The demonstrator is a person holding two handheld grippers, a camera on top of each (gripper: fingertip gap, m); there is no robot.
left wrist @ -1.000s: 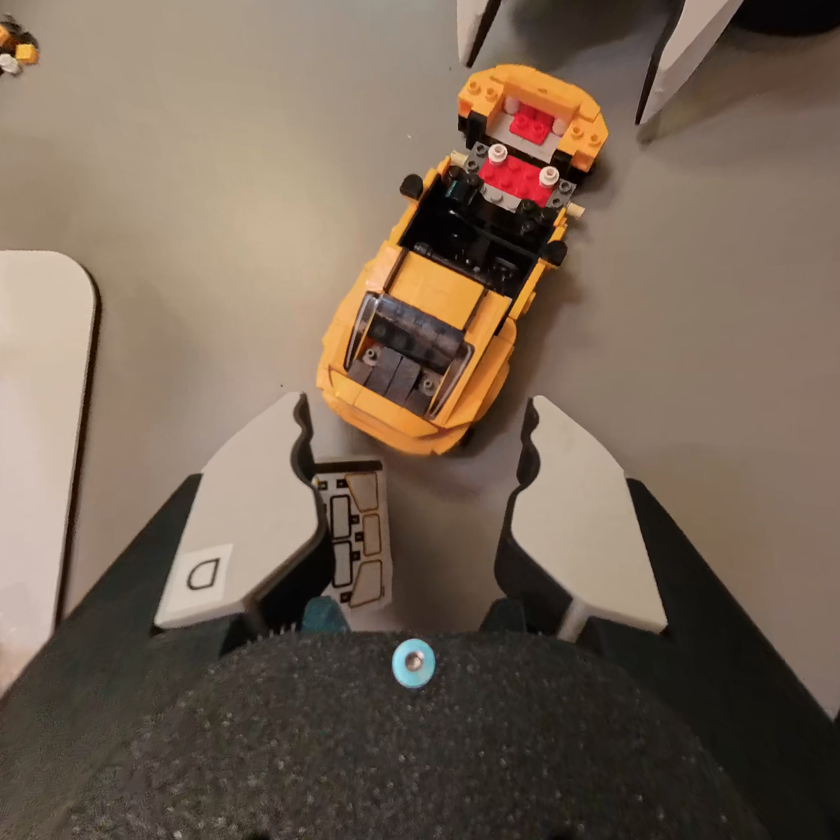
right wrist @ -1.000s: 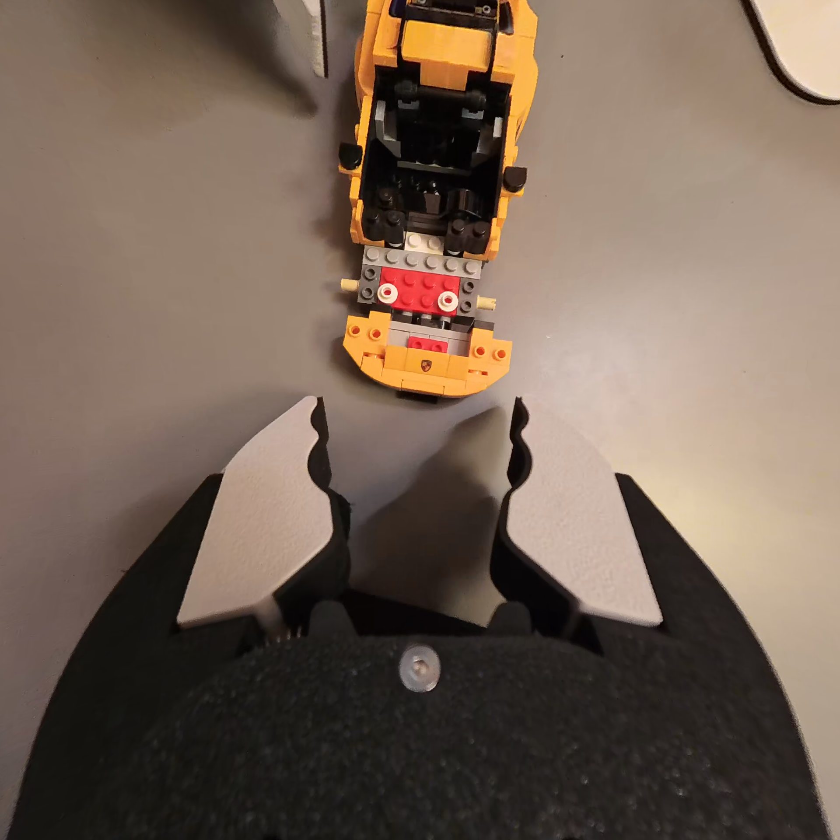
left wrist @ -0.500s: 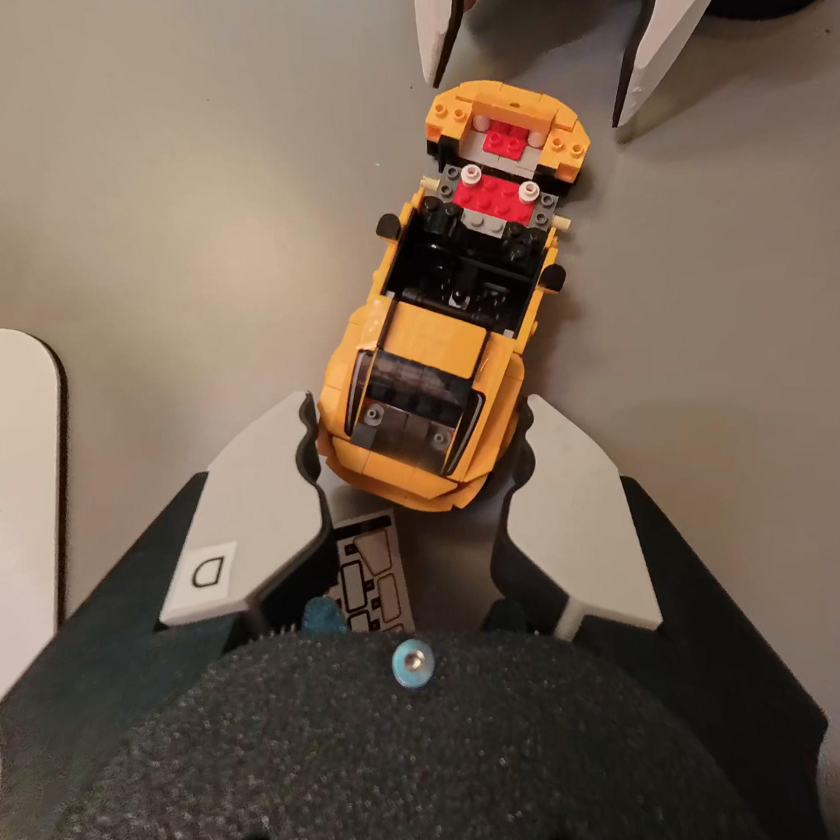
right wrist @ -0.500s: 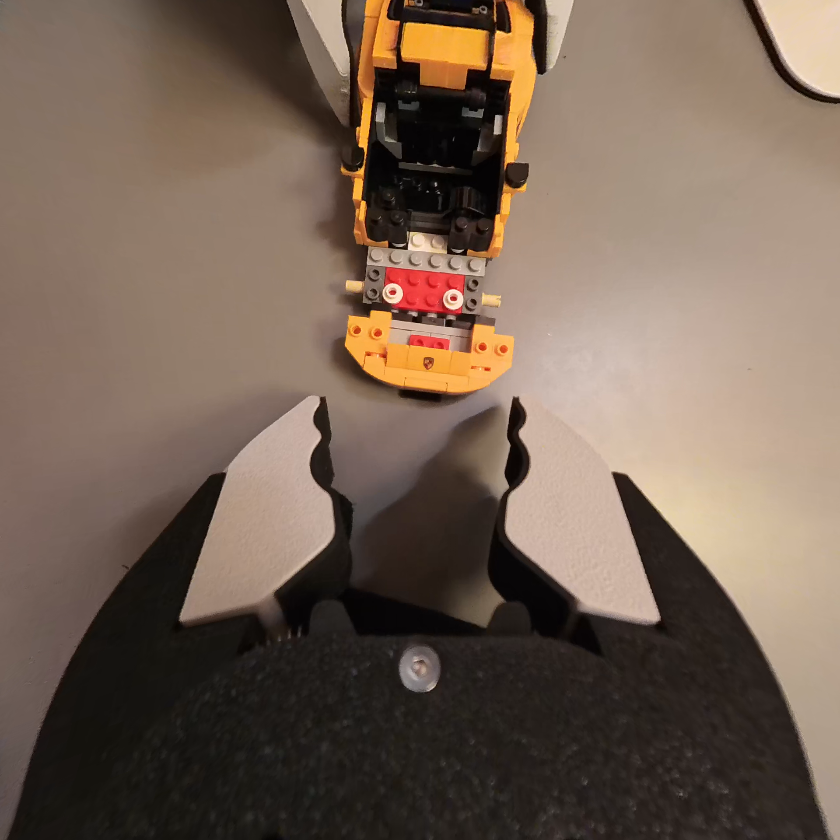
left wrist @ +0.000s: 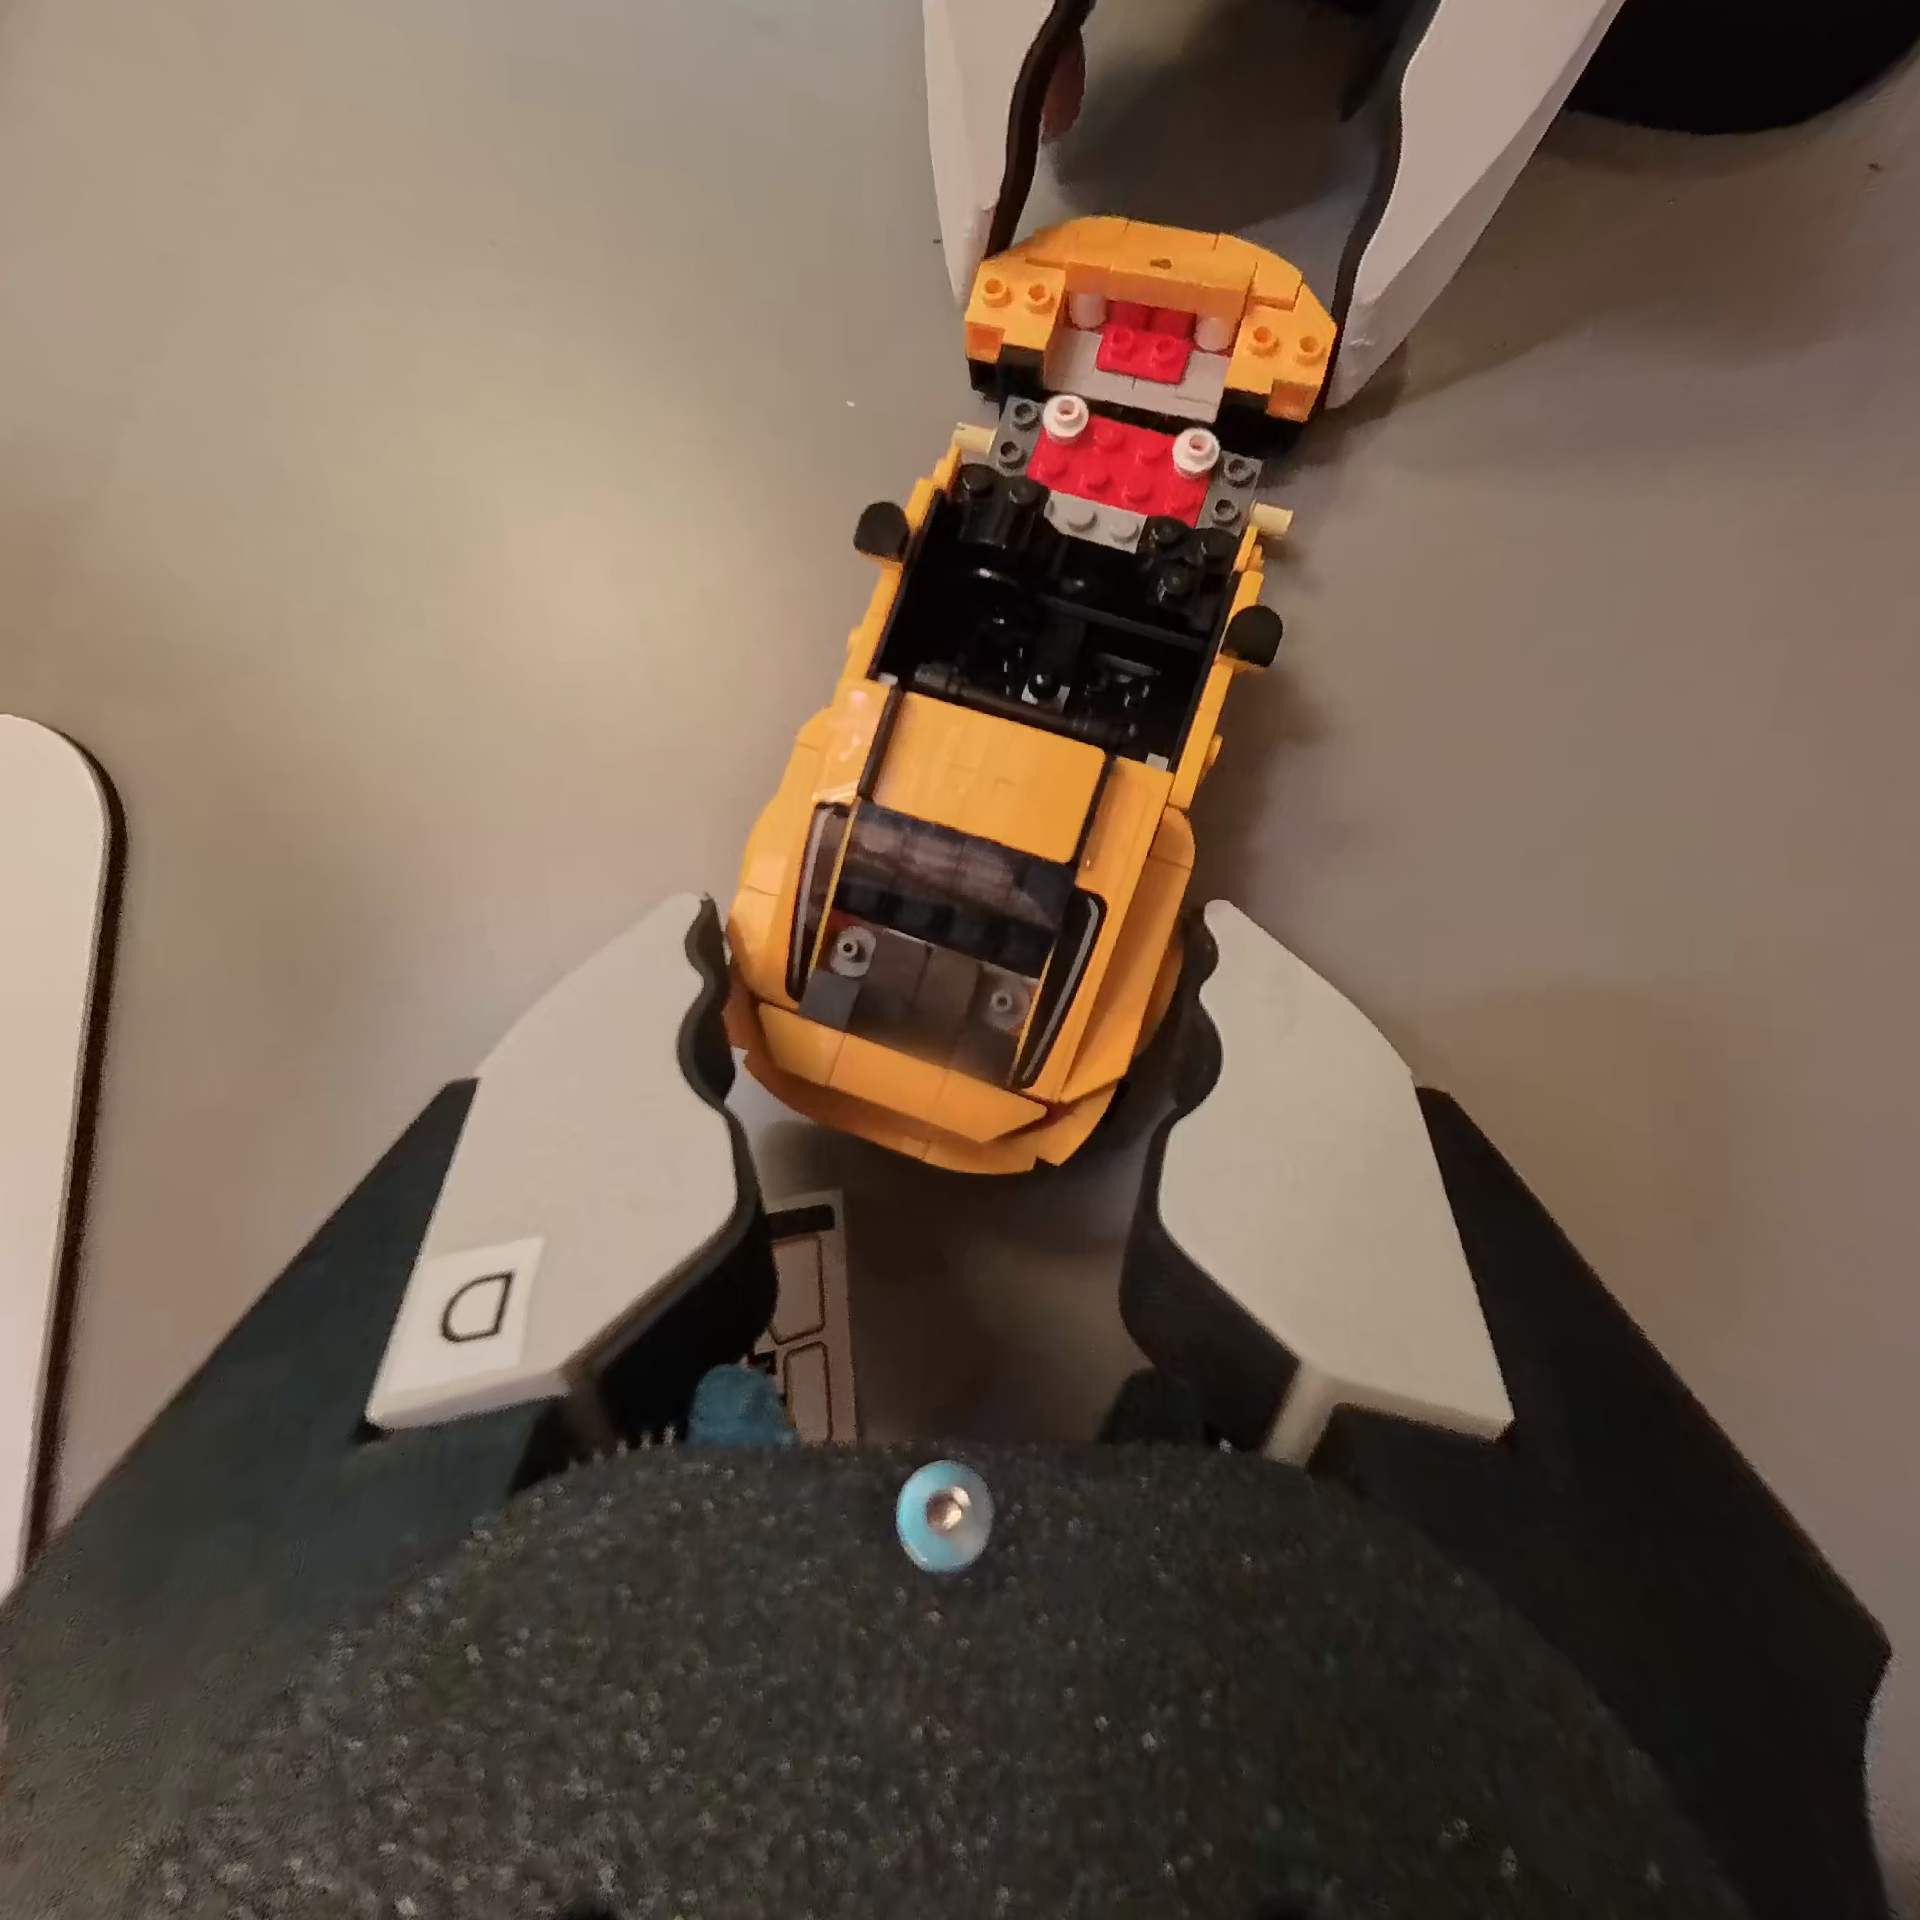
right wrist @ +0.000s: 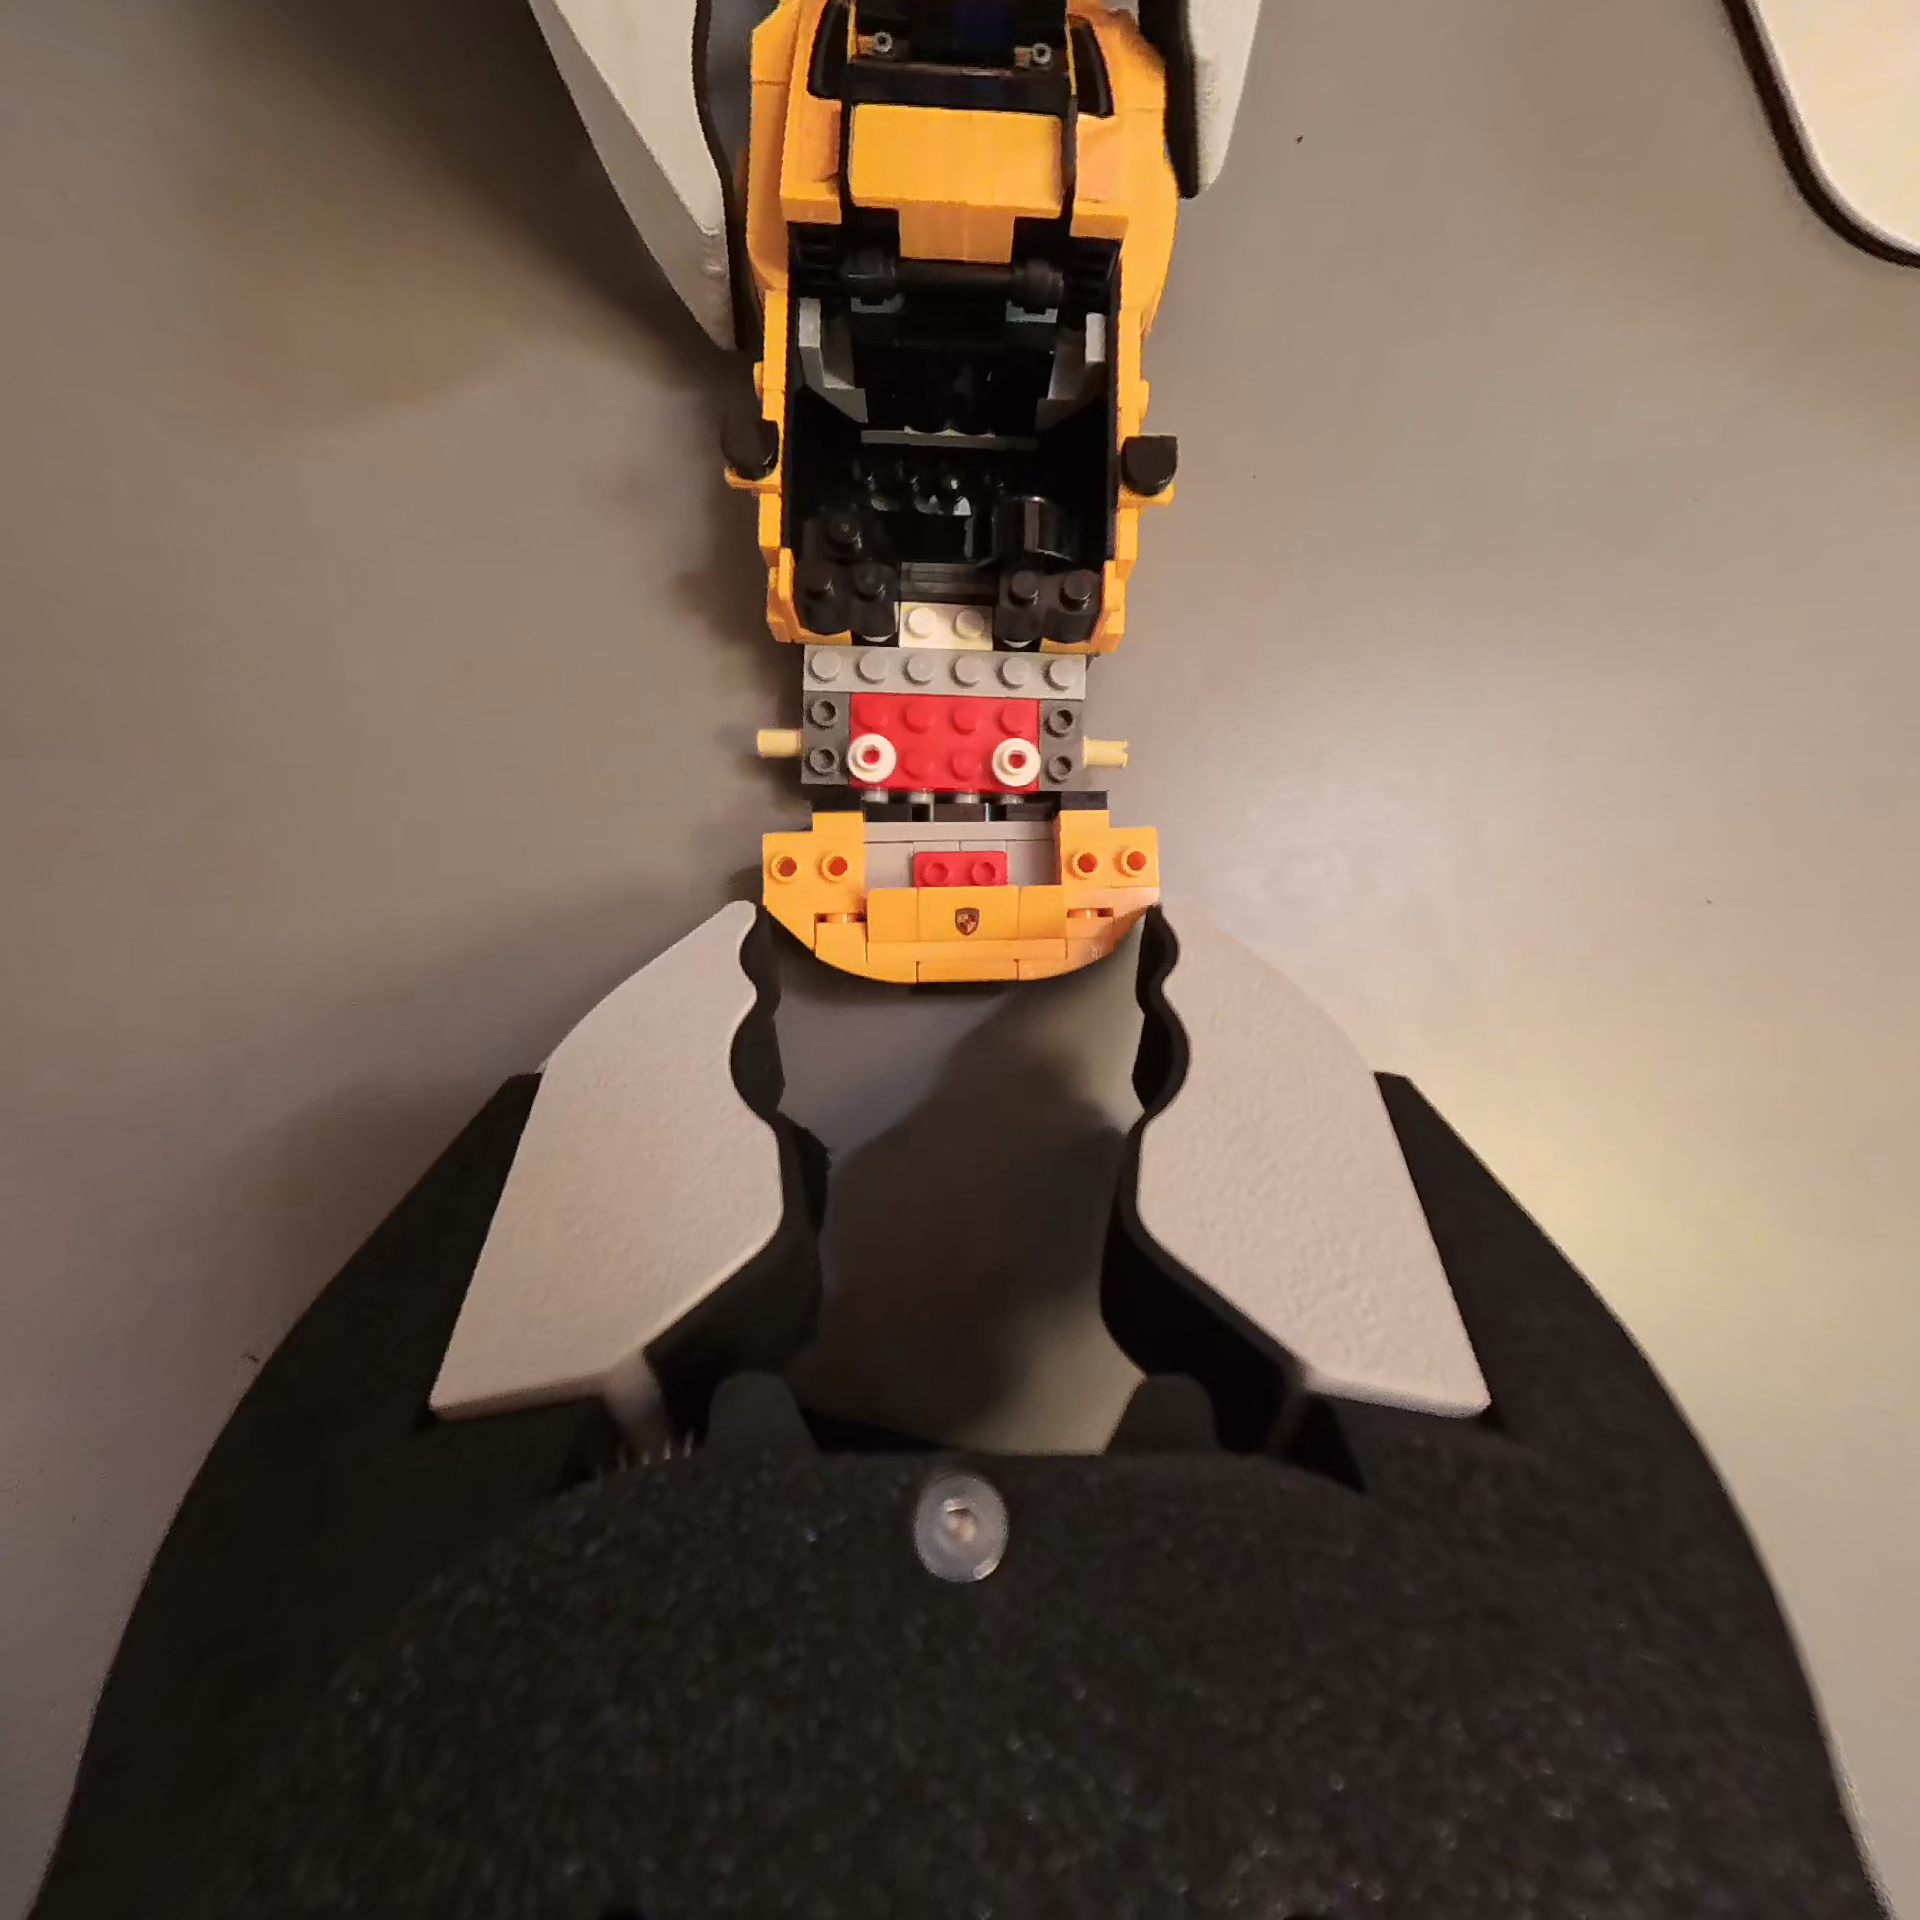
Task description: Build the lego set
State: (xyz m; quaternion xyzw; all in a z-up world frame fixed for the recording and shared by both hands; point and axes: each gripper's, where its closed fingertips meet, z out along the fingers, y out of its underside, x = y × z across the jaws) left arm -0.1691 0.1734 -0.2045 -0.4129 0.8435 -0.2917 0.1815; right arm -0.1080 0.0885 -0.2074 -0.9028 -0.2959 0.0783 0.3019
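Note:
An orange Lego car (left wrist: 987, 769) stands on the grey table, its cabin open, with red and grey plates bare behind the front bumper. My left gripper (left wrist: 956, 935) is open; its fingers flank the car's rear end, close against both sides. My right gripper (right wrist: 951, 925) is open, its fingertips at the two corners of the front bumper (right wrist: 961, 920). The car (right wrist: 956, 166) runs away from the right wrist camera. The right gripper's white fingers (left wrist: 1455, 156) show at the top of the left wrist view. The left gripper's fingers (right wrist: 644, 156) show at the top of the right wrist view.
A sticker sheet (left wrist: 810, 1309) lies on the table under my left gripper, partly hidden by its left finger. A white board with rounded corners (left wrist: 42, 1039) lies to the left; it also shows in the right wrist view (right wrist: 1849, 104). Bare grey table (left wrist: 416, 520) surrounds the car. The tips of one gripper are about 12 cm away from the tips of the other.
Both grippers have moved in toward the car from opposite ends. The left now straddles the rear end; the right has reached the front bumper. The car has stayed on the table.

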